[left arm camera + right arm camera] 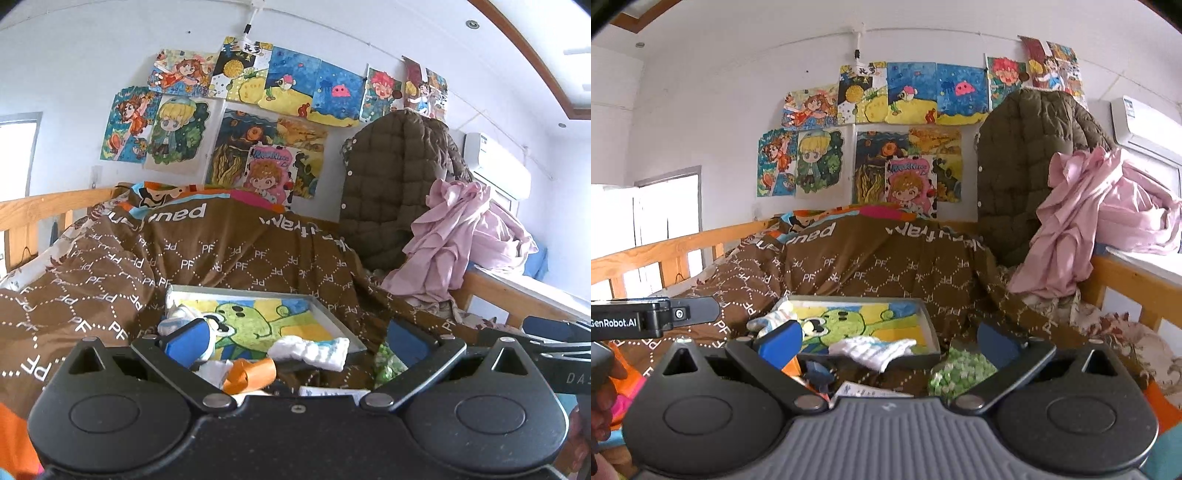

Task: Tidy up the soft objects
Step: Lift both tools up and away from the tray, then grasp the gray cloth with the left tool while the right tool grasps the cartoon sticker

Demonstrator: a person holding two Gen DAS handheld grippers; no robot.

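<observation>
left gripper [295, 343] stands spread wide and empty just near of the tray [334, 317], where a white sock [314, 350] lies at the near right and another sock [181, 317] hangs over the far left rim, likely gathered there for sorting. right gripper [886, 343], seen from its own camera, is also spread with nothing between its blue pads [781, 341], facing the same tray [932, 332] on the brown quilt [886, 266].

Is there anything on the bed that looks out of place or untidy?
Yes. A white sock hangs over the front rim of the shallow tray with the green cartoon picture, half in and half out. Another sock sits at its left corner. A pink cloth lies crumpled over the bed rail.
</observation>
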